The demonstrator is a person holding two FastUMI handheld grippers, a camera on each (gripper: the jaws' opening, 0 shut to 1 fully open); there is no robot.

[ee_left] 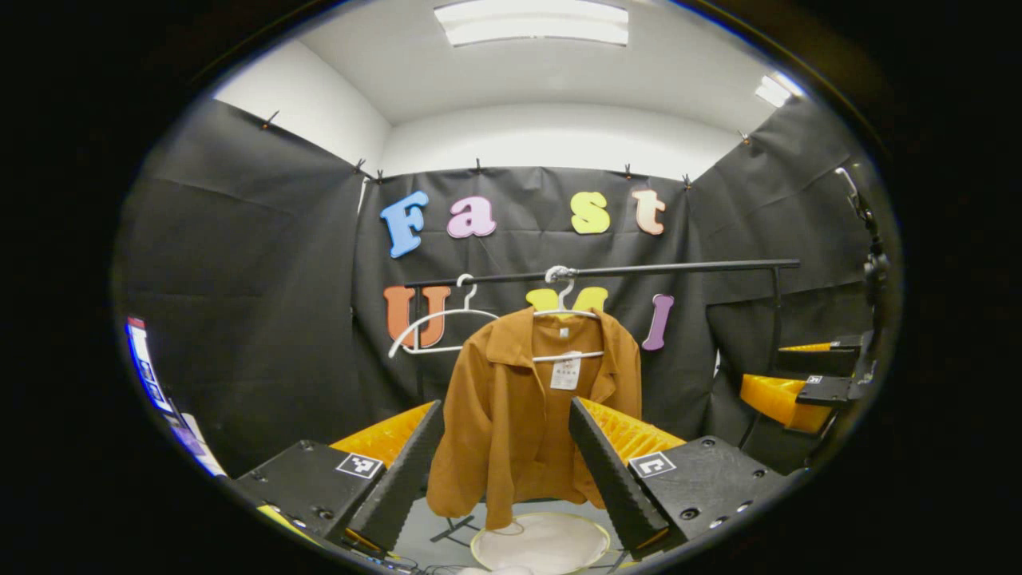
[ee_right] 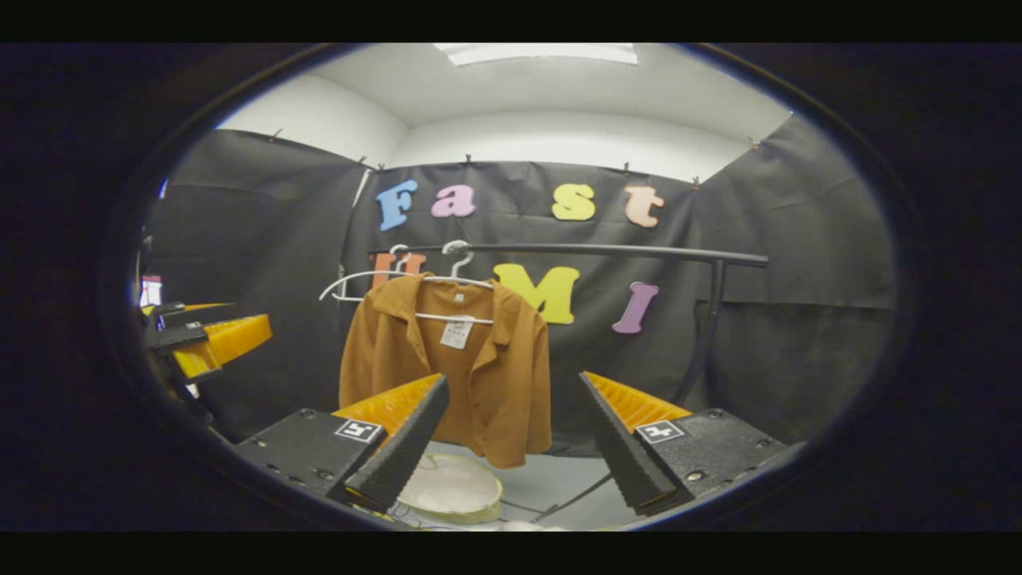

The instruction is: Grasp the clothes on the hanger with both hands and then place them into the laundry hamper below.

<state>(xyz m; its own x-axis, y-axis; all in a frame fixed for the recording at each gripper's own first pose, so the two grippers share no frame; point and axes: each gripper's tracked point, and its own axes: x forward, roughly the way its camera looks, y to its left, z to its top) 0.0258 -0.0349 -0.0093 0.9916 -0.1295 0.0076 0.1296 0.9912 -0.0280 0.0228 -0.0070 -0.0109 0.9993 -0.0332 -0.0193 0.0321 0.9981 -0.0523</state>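
Observation:
A brown shirt (ee_left: 519, 399) hangs on a white hanger (ee_left: 568, 315) from a black rail (ee_left: 639, 269); the right gripper view has the same shirt (ee_right: 471, 363) left of centre. Below it on the floor sits the round white laundry hamper (ee_left: 541, 541), also seen as the hamper (ee_right: 451, 487). My left gripper (ee_left: 507, 471) is open, its fingers framing the shirt from a distance. My right gripper (ee_right: 511, 447) is open too, short of the shirt, with nothing between its fingers. The right gripper (ee_left: 806, 387) shows at the left view's right edge, and the left gripper (ee_right: 200, 339) at the right view's left edge.
An empty white hanger (ee_left: 435, 323) hangs on the rail left of the shirt. The rail's black upright post (ee_right: 707, 327) and its floor legs (ee_left: 451, 527) stand near the hamper. Black cloth walls close in the booth.

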